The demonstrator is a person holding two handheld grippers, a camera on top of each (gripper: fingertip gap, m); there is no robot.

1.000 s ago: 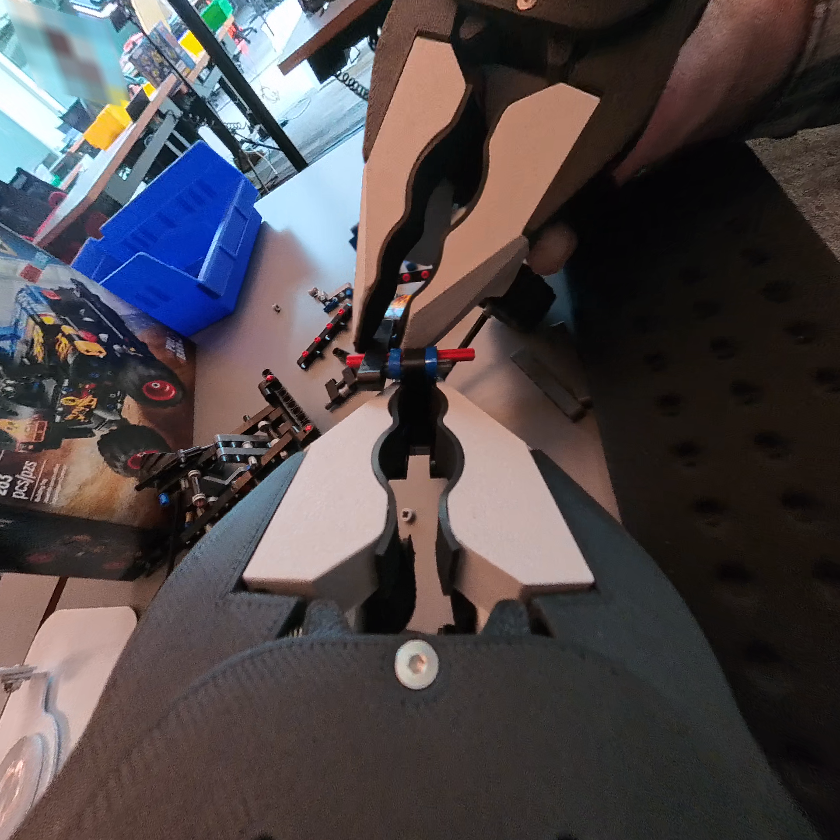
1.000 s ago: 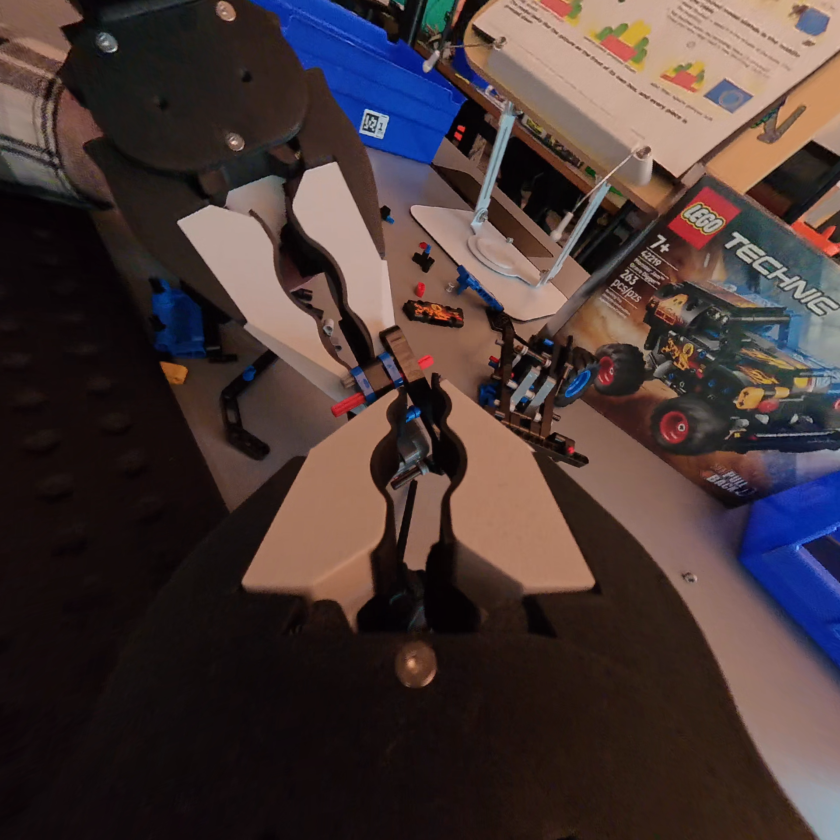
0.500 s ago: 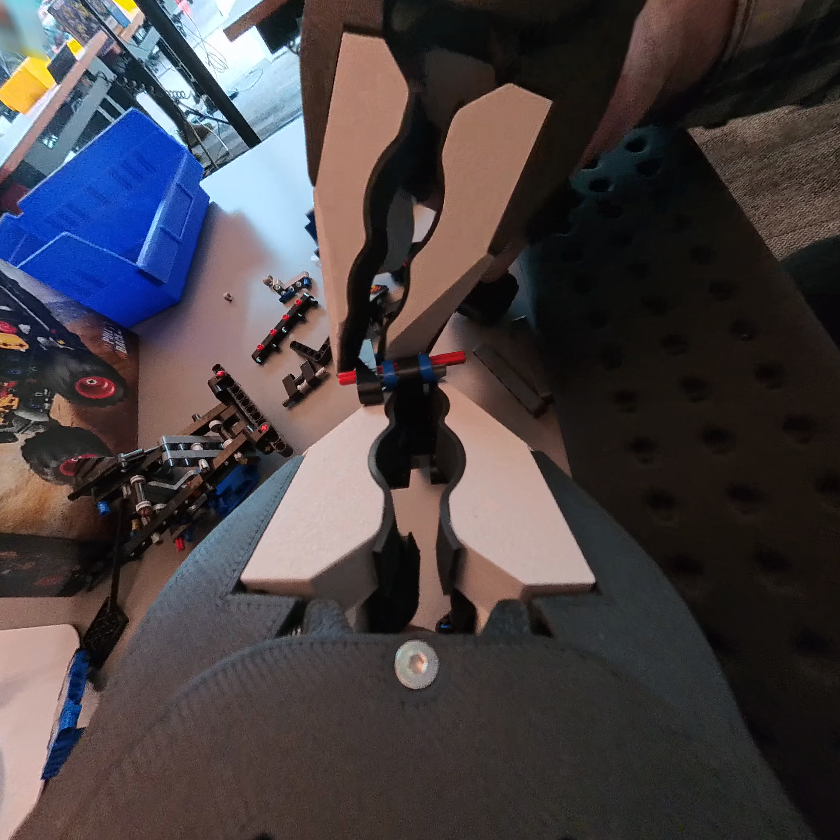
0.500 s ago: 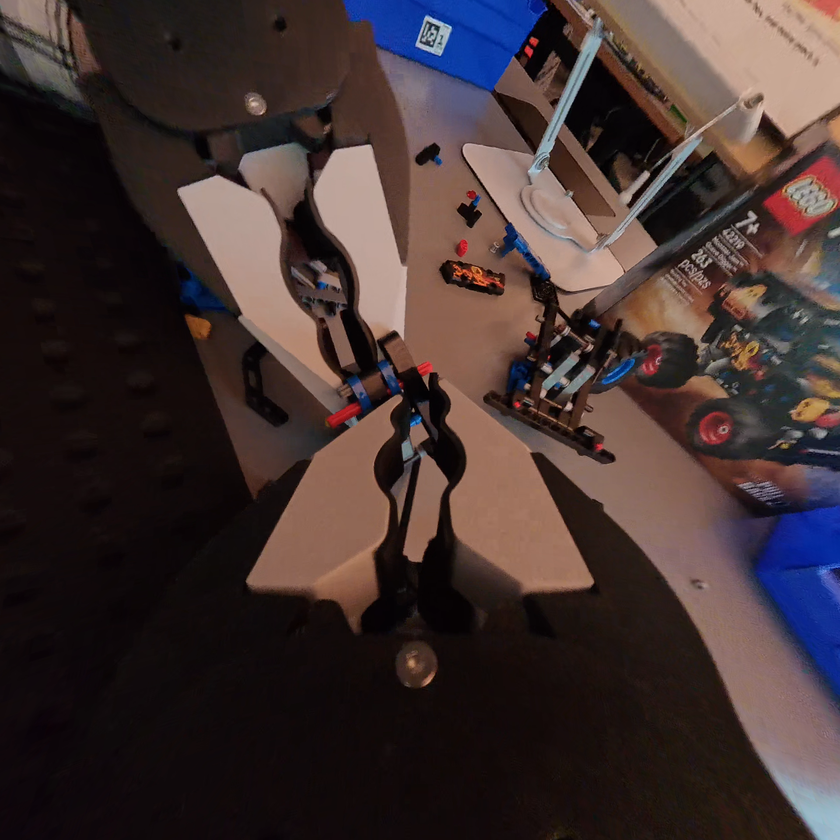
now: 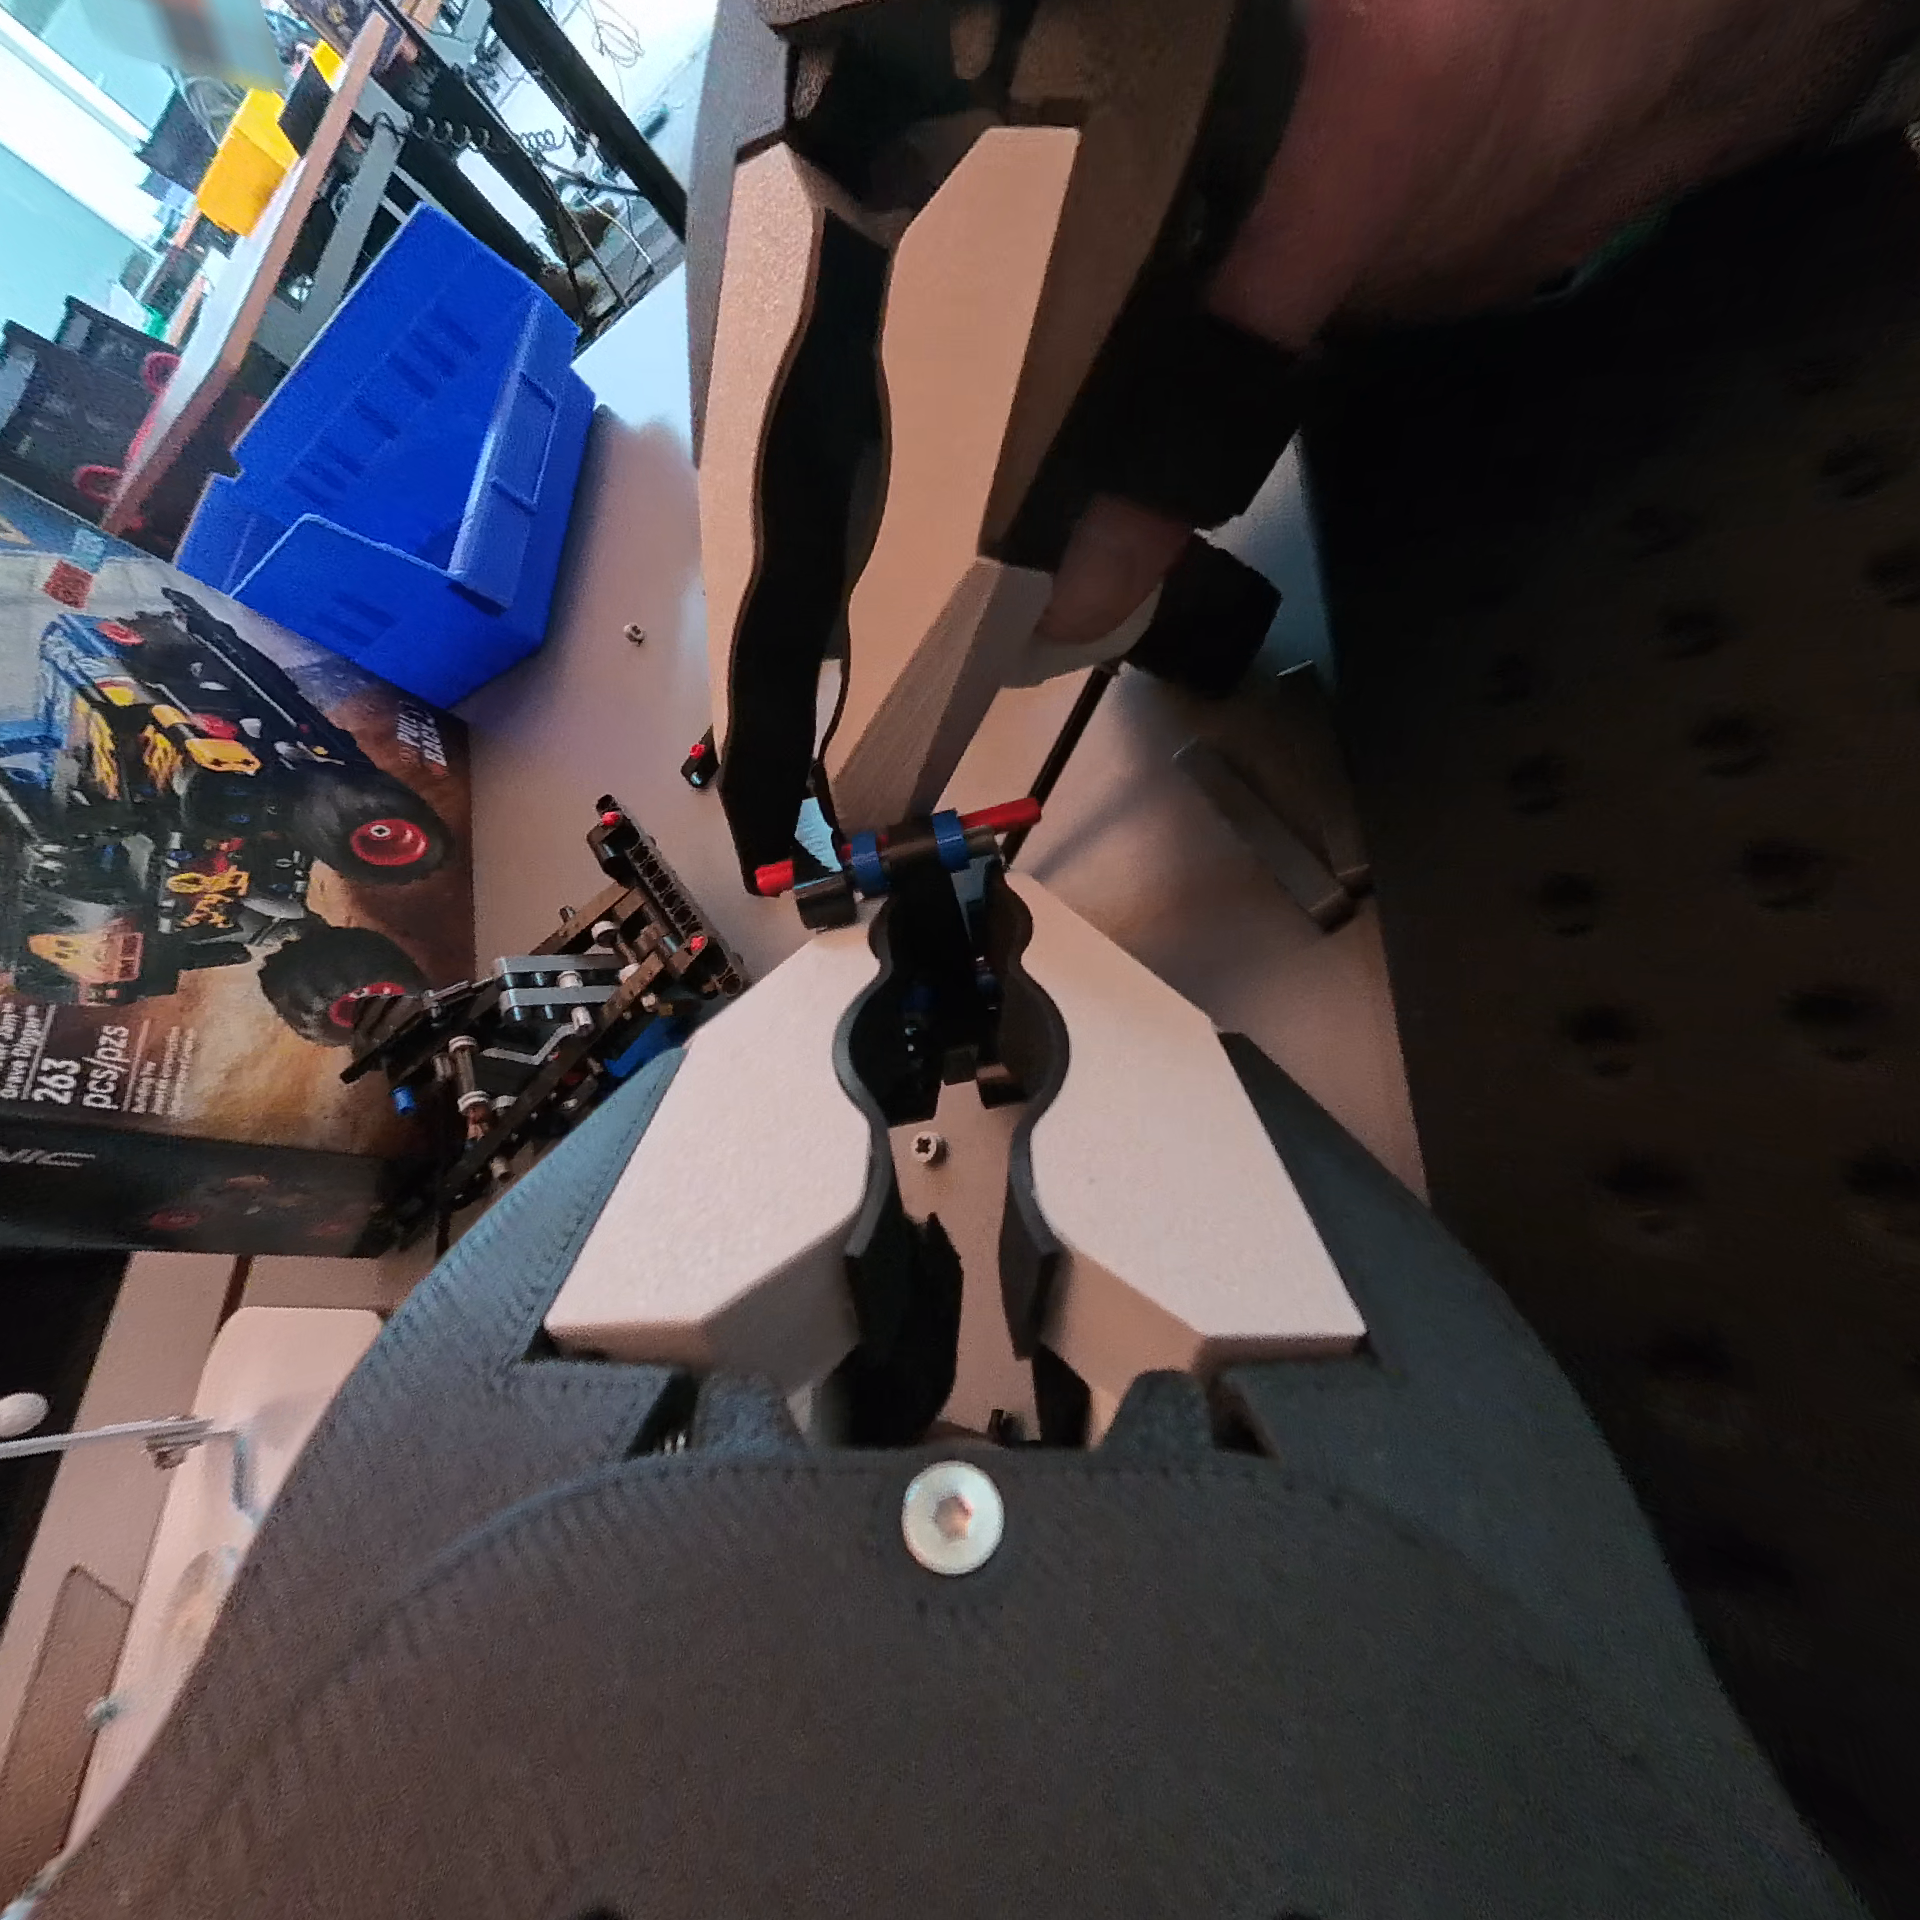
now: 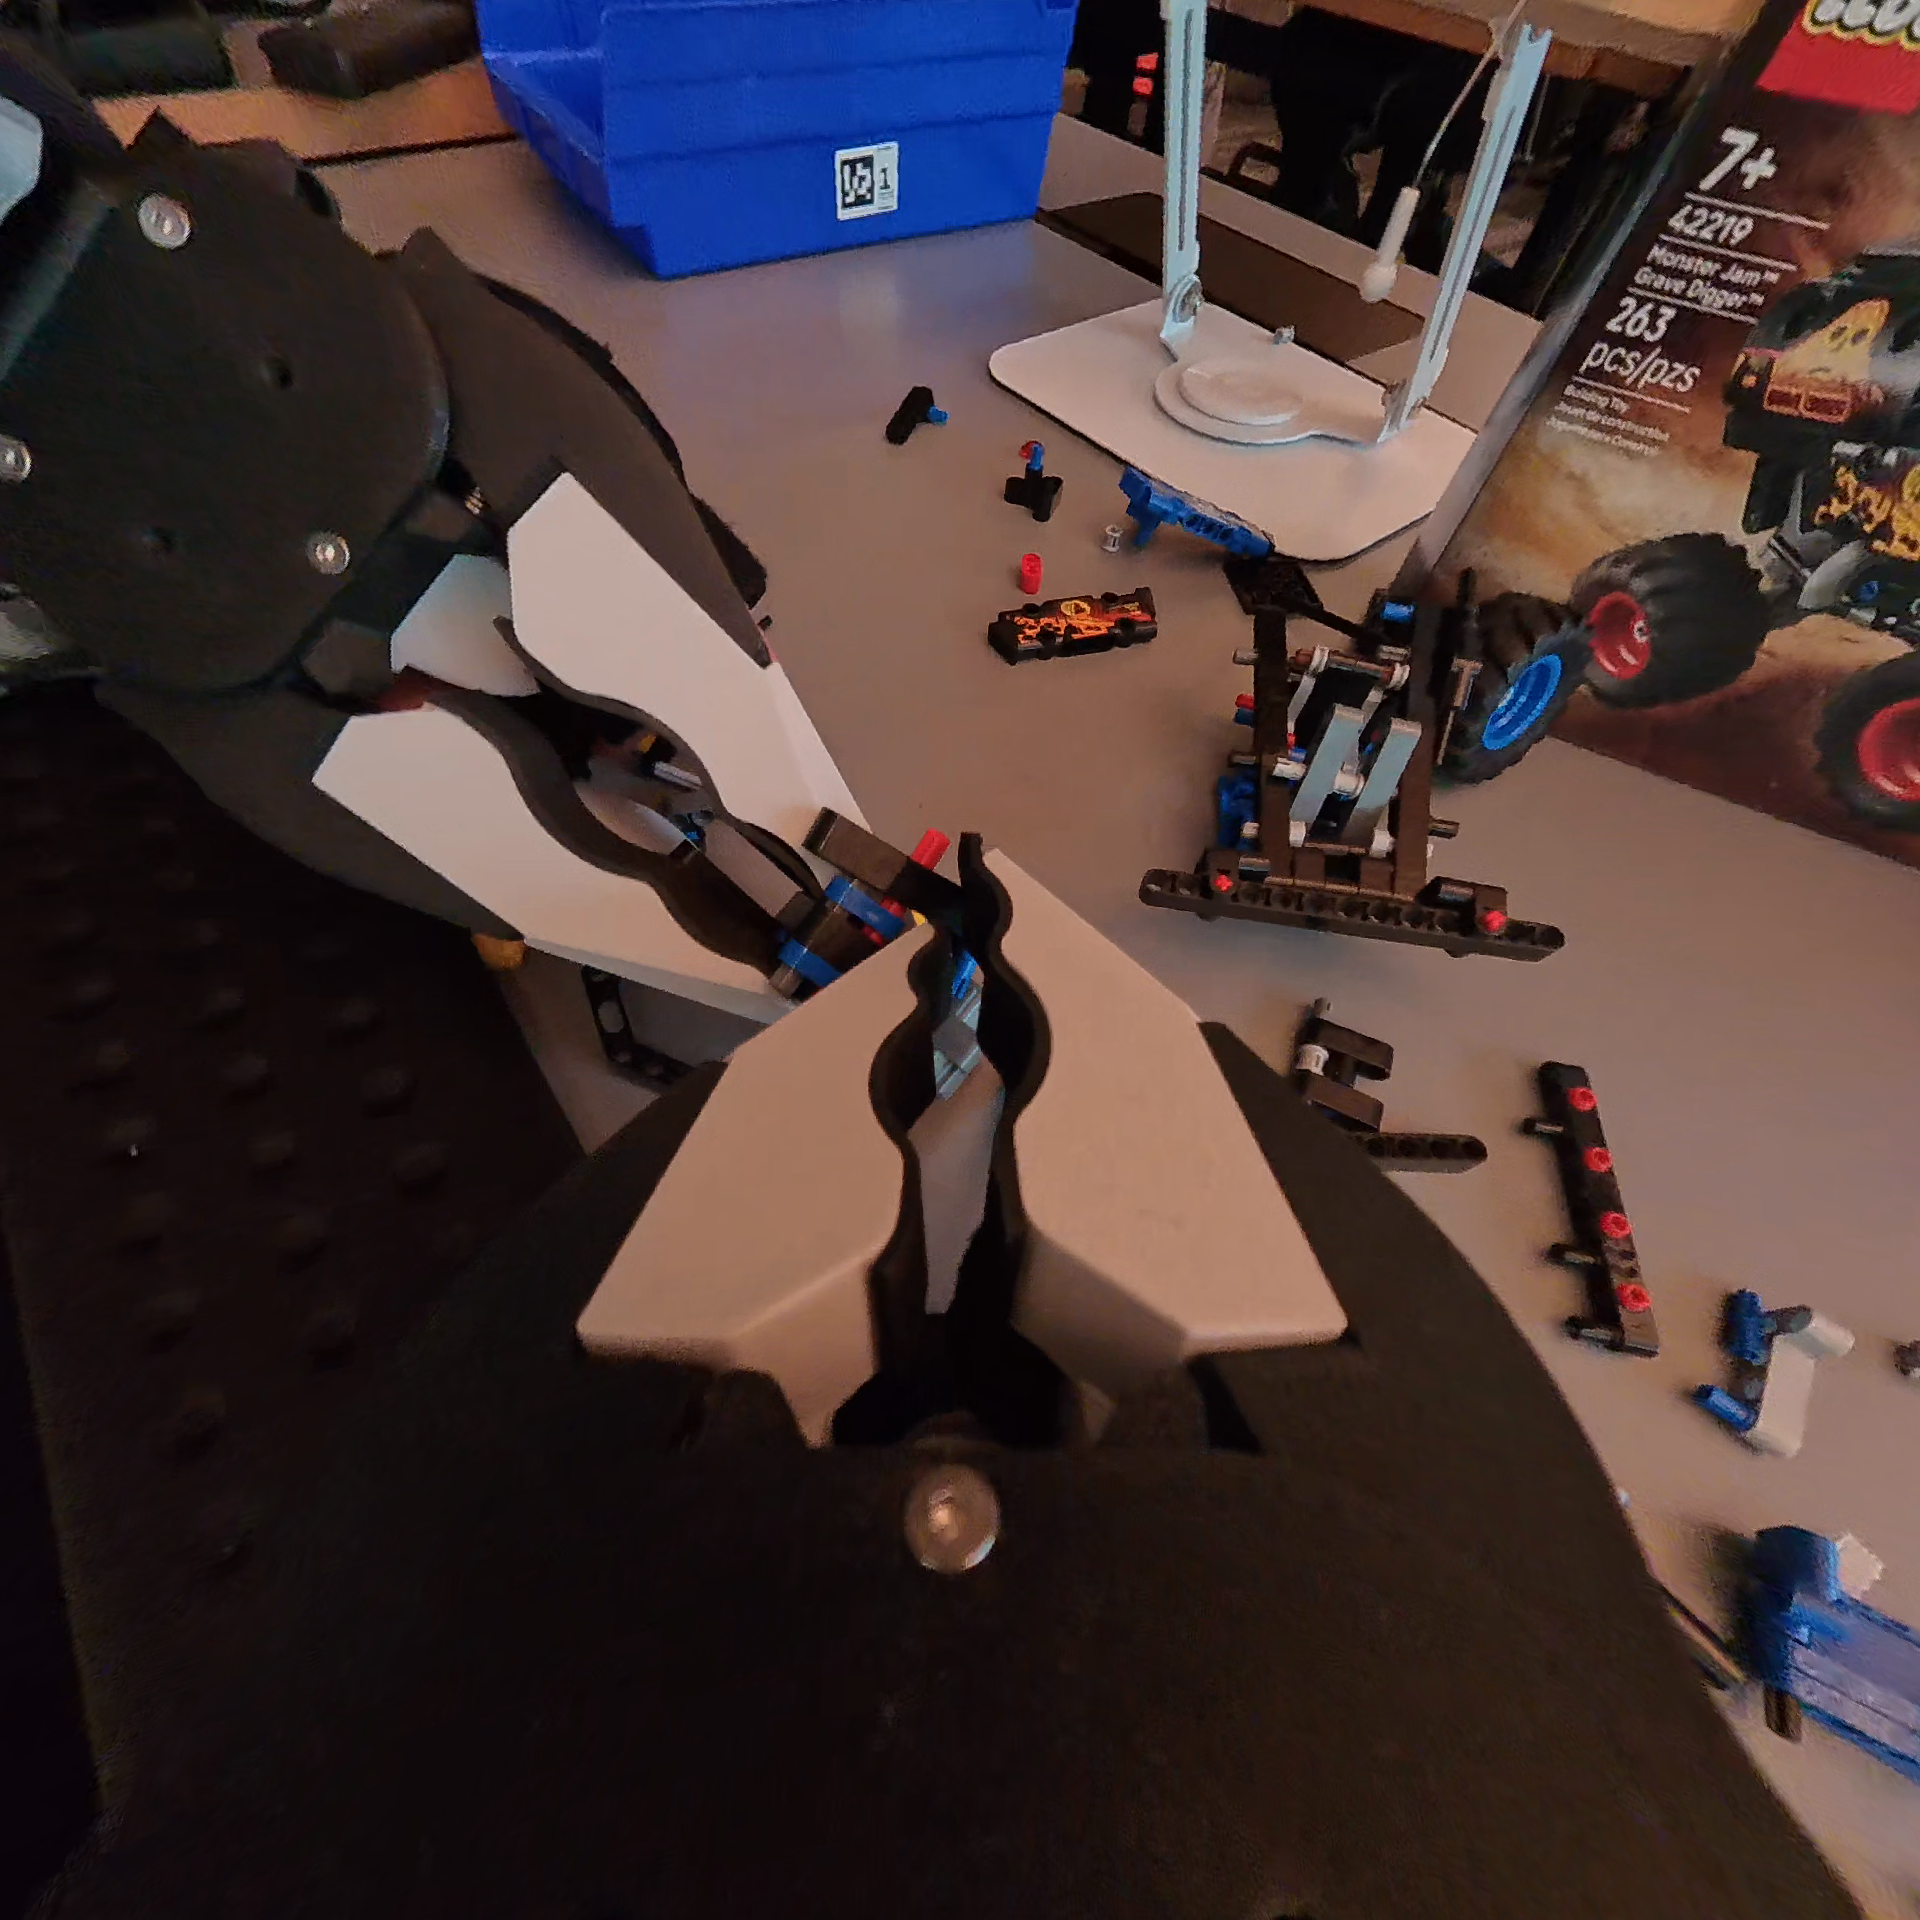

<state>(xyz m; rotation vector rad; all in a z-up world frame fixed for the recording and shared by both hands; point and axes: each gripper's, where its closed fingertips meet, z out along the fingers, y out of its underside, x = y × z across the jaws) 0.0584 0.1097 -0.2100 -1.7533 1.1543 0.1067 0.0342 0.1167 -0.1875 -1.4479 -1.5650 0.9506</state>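
Here both jaws pinch one small brick assembly (image 5: 914,862); its lower part hidden between them.

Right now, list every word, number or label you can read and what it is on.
I do not quote writing; here is where it stands.
Toy box: white words and numbers, readable; red logo patch at its top corner.
Blue bin: white sticker with a square code and a digit.
Held small black assembly: none seen.

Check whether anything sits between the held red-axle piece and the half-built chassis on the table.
Nothing visible. The left gripper and right gripper are both shut on the red-axle piece. Only bare table lies between it and the chassis.
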